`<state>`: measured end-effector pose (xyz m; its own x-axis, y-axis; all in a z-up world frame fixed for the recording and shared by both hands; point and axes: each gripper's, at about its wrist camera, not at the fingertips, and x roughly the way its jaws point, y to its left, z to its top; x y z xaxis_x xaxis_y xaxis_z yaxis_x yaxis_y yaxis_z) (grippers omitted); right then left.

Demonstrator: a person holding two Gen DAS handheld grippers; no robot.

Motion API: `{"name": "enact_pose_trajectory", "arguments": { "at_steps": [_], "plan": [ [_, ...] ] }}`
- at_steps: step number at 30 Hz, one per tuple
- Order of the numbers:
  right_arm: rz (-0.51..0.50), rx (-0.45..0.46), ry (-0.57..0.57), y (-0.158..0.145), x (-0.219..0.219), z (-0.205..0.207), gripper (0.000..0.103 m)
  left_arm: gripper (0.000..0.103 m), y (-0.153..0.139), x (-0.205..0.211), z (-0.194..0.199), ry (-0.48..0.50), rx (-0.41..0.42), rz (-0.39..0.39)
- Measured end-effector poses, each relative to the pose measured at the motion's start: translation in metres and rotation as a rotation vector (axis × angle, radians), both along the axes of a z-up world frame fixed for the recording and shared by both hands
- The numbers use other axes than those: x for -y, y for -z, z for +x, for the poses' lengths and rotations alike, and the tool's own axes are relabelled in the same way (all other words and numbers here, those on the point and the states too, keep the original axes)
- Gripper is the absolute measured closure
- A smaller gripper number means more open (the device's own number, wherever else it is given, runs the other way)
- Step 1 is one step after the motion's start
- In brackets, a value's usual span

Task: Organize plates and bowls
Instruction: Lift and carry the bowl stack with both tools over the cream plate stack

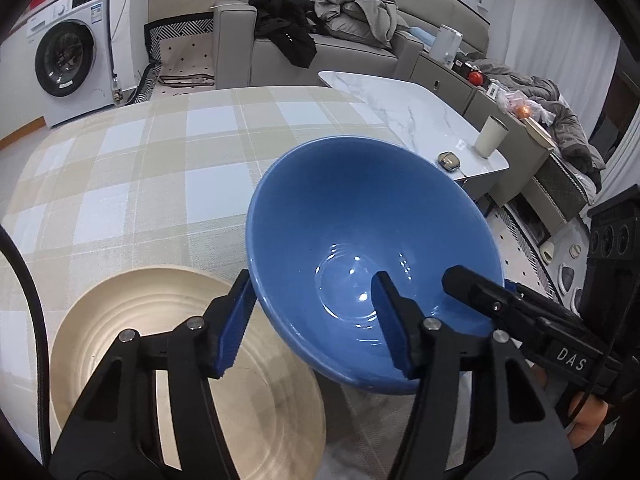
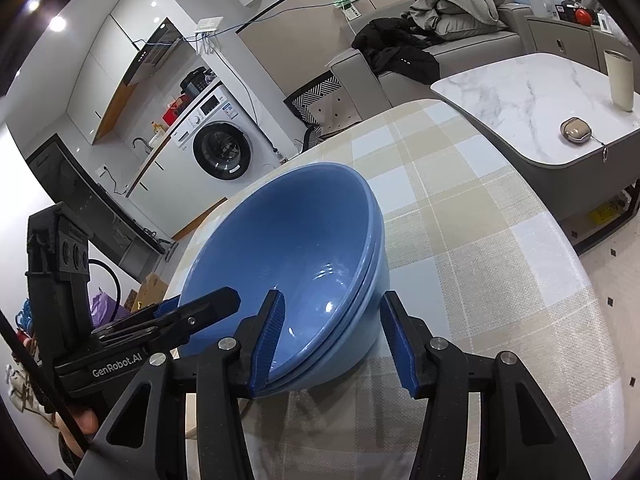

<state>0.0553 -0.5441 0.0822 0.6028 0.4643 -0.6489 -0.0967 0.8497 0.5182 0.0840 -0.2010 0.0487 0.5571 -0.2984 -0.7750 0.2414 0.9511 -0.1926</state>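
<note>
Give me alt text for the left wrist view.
Two nested blue bowls, tilted, straddled at the near rim by the left tool and at the right rim by the right tool. A cream plate lies below-left on the checked tablecloth.

Count: two blue bowls, one cream plate, two tongs.

Two blue bowls (image 2: 304, 264) sat nested one inside the other, their double rim showing in the right wrist view. One cream plate (image 1: 132, 320) lay on the checked tabletop (image 1: 160, 168). There were two tongs, left (image 1: 316, 328) and right (image 2: 340, 340). The marble side table (image 1: 416, 116) carried one cup (image 1: 491, 136) and one small case (image 1: 449, 160).
</note>
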Motion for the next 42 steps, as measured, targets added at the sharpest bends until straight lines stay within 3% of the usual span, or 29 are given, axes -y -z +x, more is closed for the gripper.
{"name": "enact_pose_trajectory", "arguments": {
  "at_steps": [9, 32, 42],
  "plan": [
    [-0.064, 0.038, 0.001, -0.007, -0.005, -0.006, 0.053, 0.047, -0.006, 0.005, -0.008, 0.020, 0.039, 0.025],
    [-0.080, 0.091, -0.001, -0.021, -0.001, -0.011, 0.053, 0.047, -0.023, 0.003, -0.025, 0.025, 0.087, 0.030],
    [-0.094, 0.143, -0.018, -0.038, -0.006, -0.019, 0.053, 0.047, -0.044, -0.003, -0.042, 0.016, 0.128, 0.024]
  ]
}}
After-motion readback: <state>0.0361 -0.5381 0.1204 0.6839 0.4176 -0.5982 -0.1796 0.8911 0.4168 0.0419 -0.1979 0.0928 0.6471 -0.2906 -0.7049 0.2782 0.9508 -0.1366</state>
